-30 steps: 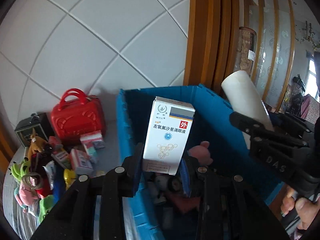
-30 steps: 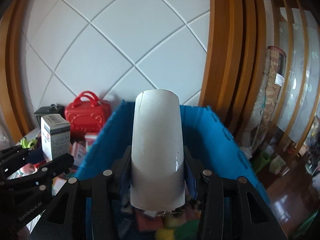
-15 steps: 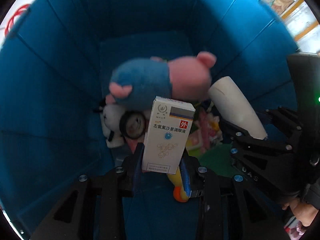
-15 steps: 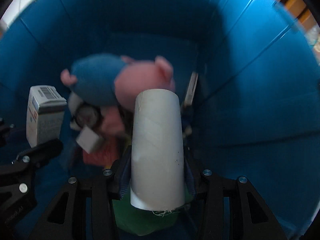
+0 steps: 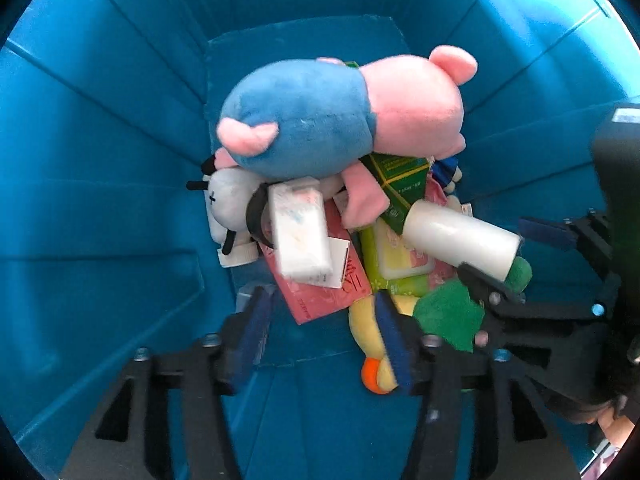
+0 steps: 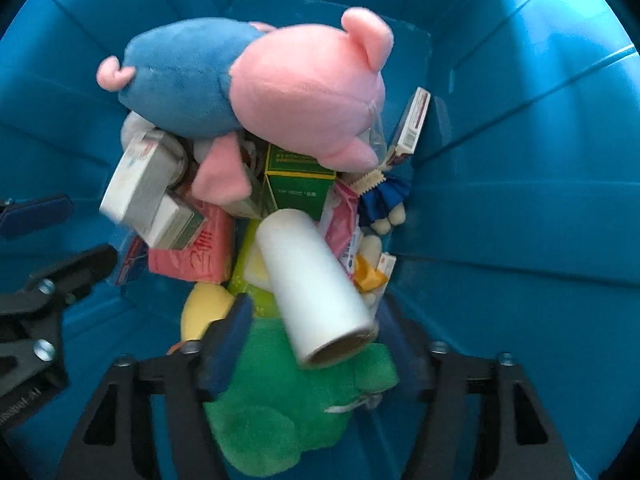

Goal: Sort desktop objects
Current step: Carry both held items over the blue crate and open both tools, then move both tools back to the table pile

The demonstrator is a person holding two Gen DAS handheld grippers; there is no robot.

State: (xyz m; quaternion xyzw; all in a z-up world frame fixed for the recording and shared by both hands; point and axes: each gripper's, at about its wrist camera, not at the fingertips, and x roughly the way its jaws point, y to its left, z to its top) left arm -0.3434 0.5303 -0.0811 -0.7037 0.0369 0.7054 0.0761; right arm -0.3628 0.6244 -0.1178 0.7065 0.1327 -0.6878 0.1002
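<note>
Both grippers hang over the inside of a blue bin (image 5: 100,200) (image 6: 520,200). My left gripper (image 5: 320,332) is open and empty; the white medicine box (image 5: 300,236) (image 6: 136,176) lies blurred on the pile below it. My right gripper (image 6: 316,332) is open; the white roll (image 6: 316,284) (image 5: 460,240) lies tilted between its fingers on the pile, blurred. A blue and pink pig plush (image 5: 340,120) (image 6: 260,88) lies on top at the far side.
The pile holds a green box (image 6: 300,180), a pink packet (image 5: 324,292), a green plush (image 6: 288,400), a yellow duck plush (image 5: 372,340), a white plush (image 5: 228,204) and small boxes (image 6: 412,128). The right gripper shows in the left wrist view (image 5: 560,300).
Both grippers have opened. The medicine box has left the left gripper and the roll has left the right gripper; both now lie on the pile in the bin. Both cameras moved deeper in.
</note>
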